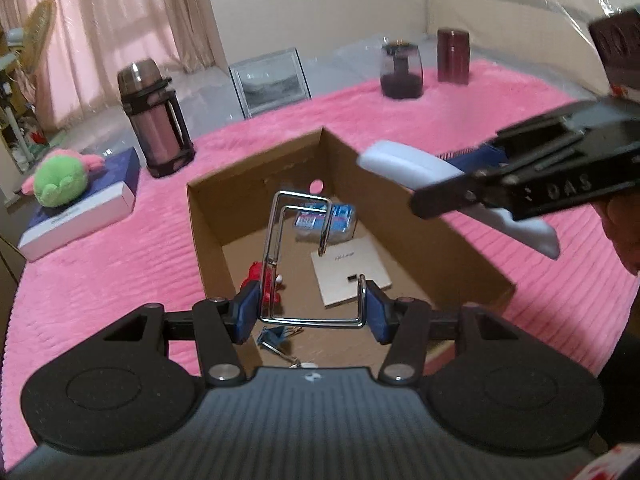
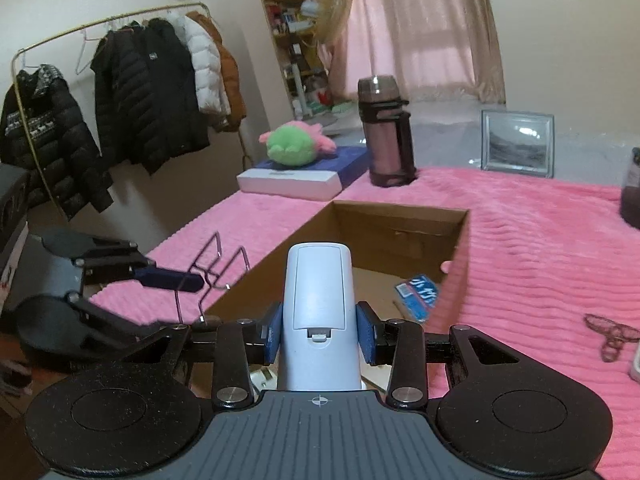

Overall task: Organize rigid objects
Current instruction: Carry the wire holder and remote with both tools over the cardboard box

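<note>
An open cardboard box sits on the pink blanket; it also shows in the right wrist view. My left gripper is shut on a bent chrome wire holder and holds it over the box's near end. My right gripper is shut on a white remote control, held above the box. In the left wrist view the remote hangs over the box's right wall. Inside lie a blue packet, a white card, a red toy and blue binder clips.
A thermos flask, a plush toy on a flat blue-white box, a picture frame and two dark cups stand around the blanket. Scissors lie at the right. A coat rack stands behind.
</note>
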Demonstrator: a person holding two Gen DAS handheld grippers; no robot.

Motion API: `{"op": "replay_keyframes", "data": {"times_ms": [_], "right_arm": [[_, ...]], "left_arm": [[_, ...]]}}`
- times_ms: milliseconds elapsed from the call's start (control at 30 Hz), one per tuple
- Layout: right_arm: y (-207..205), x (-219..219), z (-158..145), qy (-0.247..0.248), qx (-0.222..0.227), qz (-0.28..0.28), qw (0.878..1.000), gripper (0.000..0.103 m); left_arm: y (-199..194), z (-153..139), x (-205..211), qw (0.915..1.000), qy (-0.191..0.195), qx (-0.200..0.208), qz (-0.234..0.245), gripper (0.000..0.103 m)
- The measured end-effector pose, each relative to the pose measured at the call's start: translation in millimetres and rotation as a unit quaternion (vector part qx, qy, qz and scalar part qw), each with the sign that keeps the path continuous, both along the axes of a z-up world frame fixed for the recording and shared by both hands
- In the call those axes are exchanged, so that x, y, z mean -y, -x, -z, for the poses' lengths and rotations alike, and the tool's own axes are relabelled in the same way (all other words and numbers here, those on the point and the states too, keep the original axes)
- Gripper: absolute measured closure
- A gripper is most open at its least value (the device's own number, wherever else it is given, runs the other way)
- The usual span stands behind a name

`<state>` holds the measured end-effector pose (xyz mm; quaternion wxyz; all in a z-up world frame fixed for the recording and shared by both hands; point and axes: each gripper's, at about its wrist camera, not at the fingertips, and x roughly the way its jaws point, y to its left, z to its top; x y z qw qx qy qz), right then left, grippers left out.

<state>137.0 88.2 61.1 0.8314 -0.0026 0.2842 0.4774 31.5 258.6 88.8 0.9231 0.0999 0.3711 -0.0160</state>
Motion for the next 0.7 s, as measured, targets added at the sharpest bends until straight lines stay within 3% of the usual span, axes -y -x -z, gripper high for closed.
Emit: {"op": "replay_keyframes", "data": {"times_ms": [333, 700], "right_arm": [[-35, -43, 27, 0.038, -0.046, 0.023, 0.998, 0.068], [-44, -64, 50, 0.086, -0.019, 0.017, 0.996, 0.068]], "left_arm": [[-37, 33, -26, 0.9974, 0.030, -0.062, 0.022, 0.054], [-59, 64, -41, 0.9924, 0.054, -0.106, 0.030, 0.054]]}}
